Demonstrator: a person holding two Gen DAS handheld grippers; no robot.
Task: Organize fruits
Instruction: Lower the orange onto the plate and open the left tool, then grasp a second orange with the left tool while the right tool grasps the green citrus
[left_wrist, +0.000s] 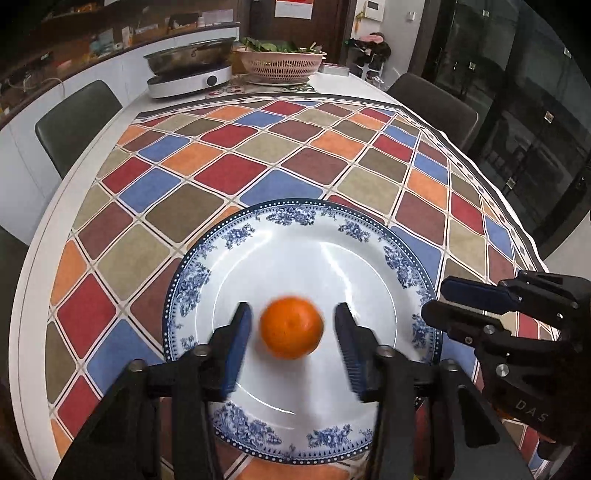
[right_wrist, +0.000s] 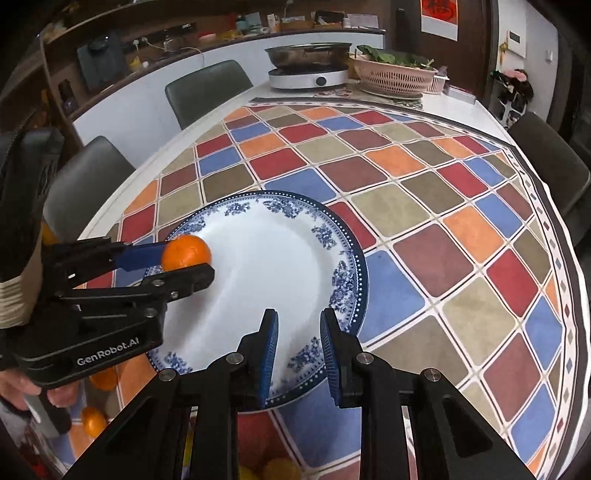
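Sitting blurred between the parted fingers of the left hand-held gripper (left_wrist: 291, 345), a mandarin (left_wrist: 291, 327) is over the near half of a blue-and-white plate (left_wrist: 236, 236); gaps show on both sides, so the pads are not pressing it, and whether it rests on the plate cannot be told. The right hand-held gripper (right_wrist: 299, 350) is closed with nothing between its fingers, poised above the plate's right rim, just beside the left one.

Beyond the plate lies a broad stretch of checked cloth (left_wrist: 258, 162) with nothing on it. At the counter's (left_wrist: 48, 229) far end stand an induction cooker (left_wrist: 192, 83) carrying a steel pan (left_wrist: 188, 55) and a pink basket (left_wrist: 280, 64) of greens. Dark chairs (left_wrist: 74, 122) ring the counter.

In the right wrist view, more mandarins (right_wrist: 94, 421) show at the bottom edge, largely hidden behind the left tool's body and a person's hand (right_wrist: 22, 387). The plate's near rim is cut off by gripper frames in both views.
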